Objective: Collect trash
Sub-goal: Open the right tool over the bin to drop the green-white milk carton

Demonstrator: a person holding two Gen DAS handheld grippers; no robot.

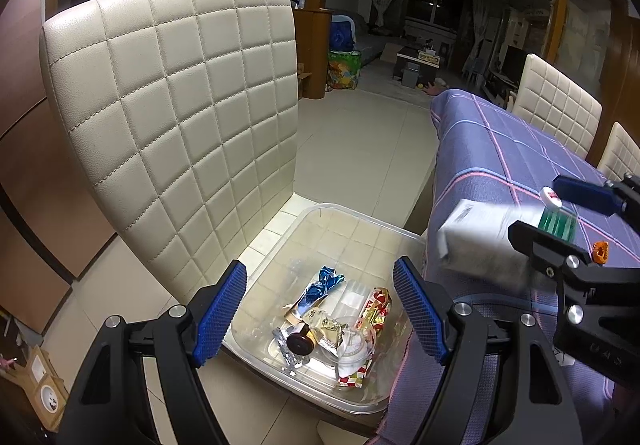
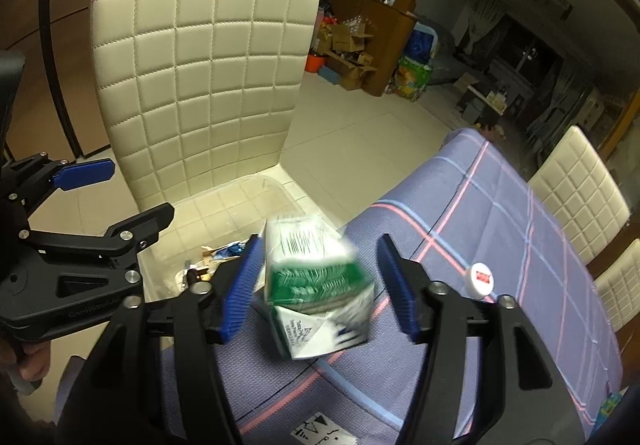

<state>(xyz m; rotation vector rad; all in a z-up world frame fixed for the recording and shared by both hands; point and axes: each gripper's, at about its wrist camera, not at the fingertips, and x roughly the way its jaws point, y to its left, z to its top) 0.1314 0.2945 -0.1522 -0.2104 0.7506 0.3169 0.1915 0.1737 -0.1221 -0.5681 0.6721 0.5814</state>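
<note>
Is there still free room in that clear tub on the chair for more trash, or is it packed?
The clear tub is crowded only at its near end, where wrappers and a small dark bottle pile up. The half toward the chair back is bare. On the checked tablecloth, the stretch beyond the white cap also looks free.

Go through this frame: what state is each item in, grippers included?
left gripper: open, empty, above the bin
right gripper: open
carton: motion-blurred between the open fingers, apparently released
clear bin: on the chair seat, uncovered, holding wrappers
small white cap: lying on the tablecloth
</note>
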